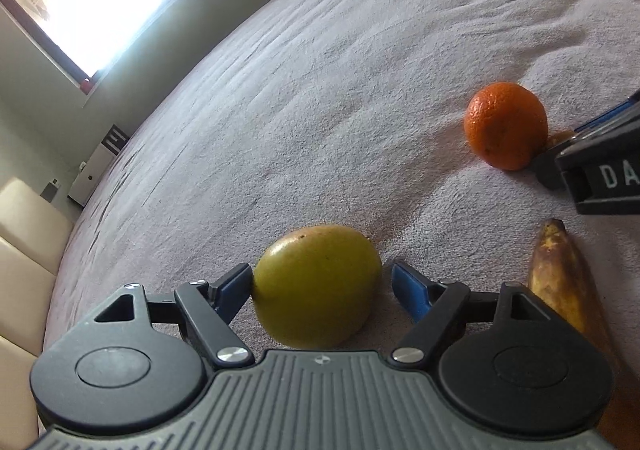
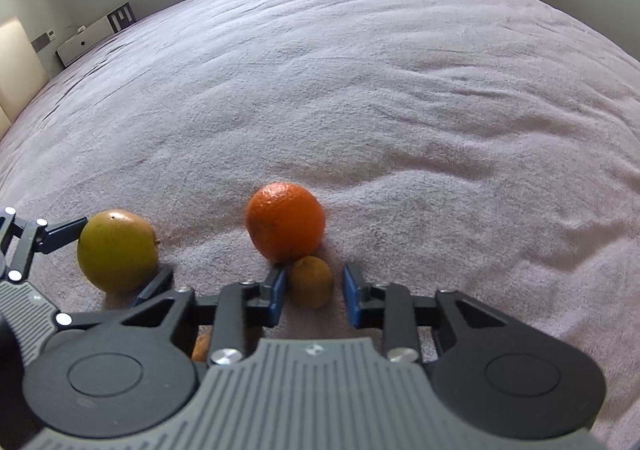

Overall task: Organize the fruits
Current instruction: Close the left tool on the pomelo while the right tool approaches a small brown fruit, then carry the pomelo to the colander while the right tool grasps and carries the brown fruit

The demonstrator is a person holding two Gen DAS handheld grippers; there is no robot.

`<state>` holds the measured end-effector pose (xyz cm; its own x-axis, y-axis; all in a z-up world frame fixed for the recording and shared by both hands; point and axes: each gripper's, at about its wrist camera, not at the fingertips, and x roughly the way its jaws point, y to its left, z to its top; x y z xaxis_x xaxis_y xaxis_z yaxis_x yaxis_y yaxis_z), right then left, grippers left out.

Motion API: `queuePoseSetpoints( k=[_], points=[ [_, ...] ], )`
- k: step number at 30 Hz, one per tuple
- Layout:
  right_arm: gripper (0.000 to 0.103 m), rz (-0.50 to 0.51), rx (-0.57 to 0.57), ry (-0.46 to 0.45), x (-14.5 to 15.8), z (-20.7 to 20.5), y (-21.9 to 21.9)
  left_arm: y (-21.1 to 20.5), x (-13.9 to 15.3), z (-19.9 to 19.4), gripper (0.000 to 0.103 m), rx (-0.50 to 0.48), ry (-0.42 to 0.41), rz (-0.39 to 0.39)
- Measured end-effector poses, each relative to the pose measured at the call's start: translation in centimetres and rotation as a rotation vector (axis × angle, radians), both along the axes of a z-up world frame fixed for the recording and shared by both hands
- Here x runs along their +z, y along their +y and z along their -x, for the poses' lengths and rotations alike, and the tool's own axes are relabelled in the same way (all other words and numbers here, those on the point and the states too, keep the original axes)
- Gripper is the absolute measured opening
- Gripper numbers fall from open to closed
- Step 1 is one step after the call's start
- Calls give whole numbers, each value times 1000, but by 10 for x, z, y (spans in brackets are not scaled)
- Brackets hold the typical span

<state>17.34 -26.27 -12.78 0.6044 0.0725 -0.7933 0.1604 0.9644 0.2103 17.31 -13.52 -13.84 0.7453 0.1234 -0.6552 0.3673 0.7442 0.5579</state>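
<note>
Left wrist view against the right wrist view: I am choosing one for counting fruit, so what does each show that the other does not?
Only the left wrist view clearly shows the banana. Only the right wrist view plainly shows the small brownish fruit between the right gripper fingers; from the left, the orange nearly hides it. Both show the orange, the grey bedspread, and the yellow-green fruit between the left gripper fingers.

I note a matt, napped cloth cover (image 2: 400, 89), a dimpled orange (image 2: 285, 225), a smooth yellow-green fruit (image 1: 316, 286), and matt, probably plastic, blue pads (image 1: 408, 290).
</note>
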Motion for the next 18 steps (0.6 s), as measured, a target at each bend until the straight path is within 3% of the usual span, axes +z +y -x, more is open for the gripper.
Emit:
queuePoseSetpoints(
  k=[7, 11, 18],
  points=[
    [22, -24, -3, 8, 0, 2, 1, 4, 0, -7, 92, 29, 18, 31],
    [22, -20, -4, 18, 0, 2, 3, 6, 2, -6, 82, 34, 32, 62],
    [22, -13, -1, 26, 1, 3, 4, 15, 9, -4, 81, 94, 39, 143]
  ],
)
